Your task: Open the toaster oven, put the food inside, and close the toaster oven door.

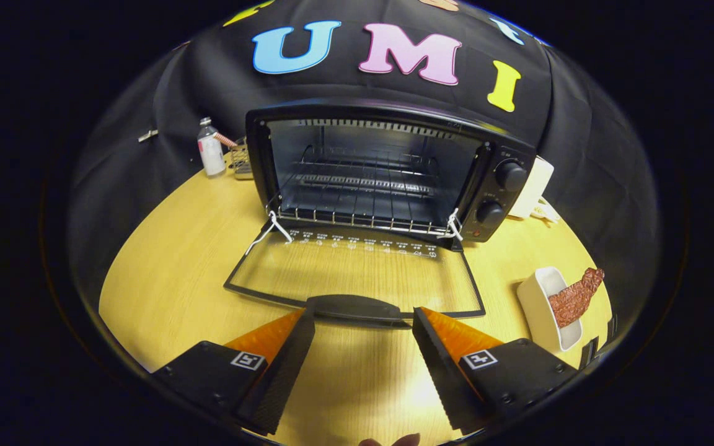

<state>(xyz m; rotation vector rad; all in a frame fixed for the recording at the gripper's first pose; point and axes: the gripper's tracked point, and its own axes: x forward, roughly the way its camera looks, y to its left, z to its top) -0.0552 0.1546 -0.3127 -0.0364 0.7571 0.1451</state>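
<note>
I have the toaster oven (388,170) in front of me on the worktop (165,272) with its glass door (357,272) dropped flat, the handle (357,306) just ahead of my jaws; the gripper (363,325) stands open and holds nothing, one tip at each end of that handle. The wire rack (357,201) inside sits bare, so I judge the opening done and the loading still to come; the food (575,296), a reddish-brown piece, lies propped in a white dish (540,310) off to my right, its end sticking over the rim, which should make it easy to pinch; a small bottle (211,148) stands well back on the left.
</note>
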